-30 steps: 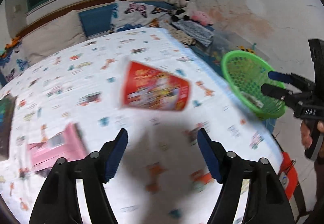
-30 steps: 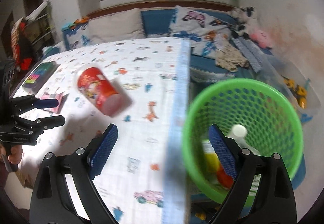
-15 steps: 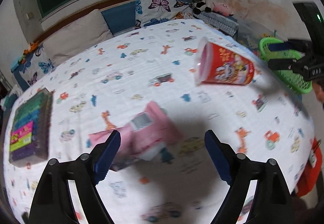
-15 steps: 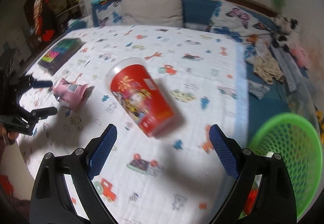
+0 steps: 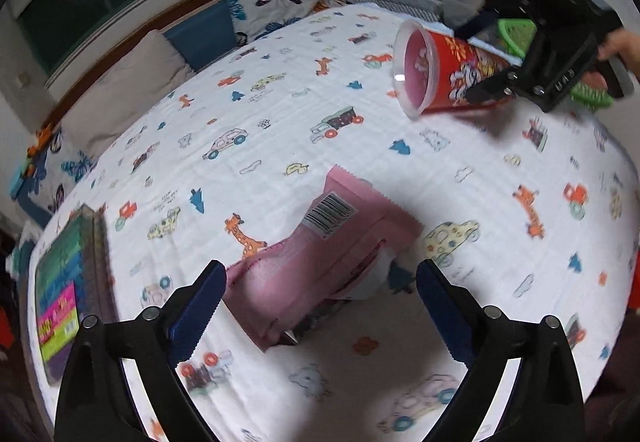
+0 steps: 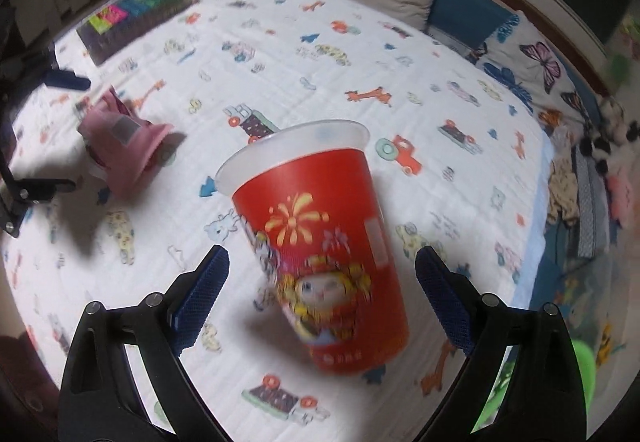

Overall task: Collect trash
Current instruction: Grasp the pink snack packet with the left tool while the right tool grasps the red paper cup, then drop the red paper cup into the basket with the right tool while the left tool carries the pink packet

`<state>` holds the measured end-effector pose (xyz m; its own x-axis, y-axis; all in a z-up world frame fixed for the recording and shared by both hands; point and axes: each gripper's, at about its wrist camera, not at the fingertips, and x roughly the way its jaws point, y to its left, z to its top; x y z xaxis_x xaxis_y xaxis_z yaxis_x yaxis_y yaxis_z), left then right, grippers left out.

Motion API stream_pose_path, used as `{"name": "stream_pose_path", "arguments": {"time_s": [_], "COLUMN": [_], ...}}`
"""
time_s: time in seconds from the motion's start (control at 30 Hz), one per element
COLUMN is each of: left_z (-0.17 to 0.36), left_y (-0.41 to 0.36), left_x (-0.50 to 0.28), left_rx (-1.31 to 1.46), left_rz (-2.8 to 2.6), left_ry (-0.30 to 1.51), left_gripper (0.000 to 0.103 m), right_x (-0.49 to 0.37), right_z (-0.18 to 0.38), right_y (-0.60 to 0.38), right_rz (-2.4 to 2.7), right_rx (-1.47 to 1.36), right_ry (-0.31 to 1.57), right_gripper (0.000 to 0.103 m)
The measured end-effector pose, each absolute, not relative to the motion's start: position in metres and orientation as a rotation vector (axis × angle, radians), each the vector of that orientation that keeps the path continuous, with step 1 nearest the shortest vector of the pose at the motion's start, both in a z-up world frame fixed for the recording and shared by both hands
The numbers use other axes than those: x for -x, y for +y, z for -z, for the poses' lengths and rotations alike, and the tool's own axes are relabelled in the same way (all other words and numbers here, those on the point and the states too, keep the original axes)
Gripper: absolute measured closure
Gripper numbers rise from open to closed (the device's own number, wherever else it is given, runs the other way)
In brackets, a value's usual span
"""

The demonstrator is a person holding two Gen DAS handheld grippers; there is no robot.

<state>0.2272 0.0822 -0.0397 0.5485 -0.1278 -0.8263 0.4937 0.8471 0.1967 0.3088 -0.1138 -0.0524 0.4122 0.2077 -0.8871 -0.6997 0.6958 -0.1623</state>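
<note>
Right now I have both tools over the bed [image 5: 280,122]. My left hand-held gripper [image 5: 320,306] is spread wide, empty, with the pink snack wrapper [image 5: 320,262] lying on the cartoon-print sheet at the lower centre of its view, between the blue fingers. My right hand-held gripper [image 6: 322,298] is also spread wide, empty; the red printed cup [image 6: 320,250] lies on its side at the centre of that frame, mouth toward the pillows. A green basket [image 5: 516,34] sits at upper right.
</note>
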Motion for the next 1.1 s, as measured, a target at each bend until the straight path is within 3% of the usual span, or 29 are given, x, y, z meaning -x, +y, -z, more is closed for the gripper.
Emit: {"name": "stream_pose_path", "arguments": {"time_s": [0.27,0.4,0.5,0.77,1.1], "left_z": [0.055,0.063,0.068,0.067,0.063], "left_y": [0.081,0.078,0.076,0.073,0.066], "left_x": [-0.246,-0.252,-0.254,-0.252,-0.244], "left_rx": [-0.49,-0.494,-0.492,-0.423,-0.351], "left_rz": [0.458,0.491,0.507,0.546,0.515], "left_ry": [0.946,0.954,0.957,0.955,0.951], "left_gripper": [0.01,0.01,0.011,0.042,0.063], "right_x": [-0.321,-0.319,-0.317,-0.305,-0.27], "right_z": [0.064,0.066,0.064,0.042,0.019], "right_y": [-0.1,-0.096,-0.099,-0.124,-0.161], "right_rz": [-0.607,-0.594,-0.588,-0.553,-0.511], "right_rx": [0.587,0.603,0.571,0.432,0.313], "right_ry": [1.015,1.011,1.007,0.974,0.929], "right_gripper": [0.011,0.02,0.021,0.022,0.024]}}
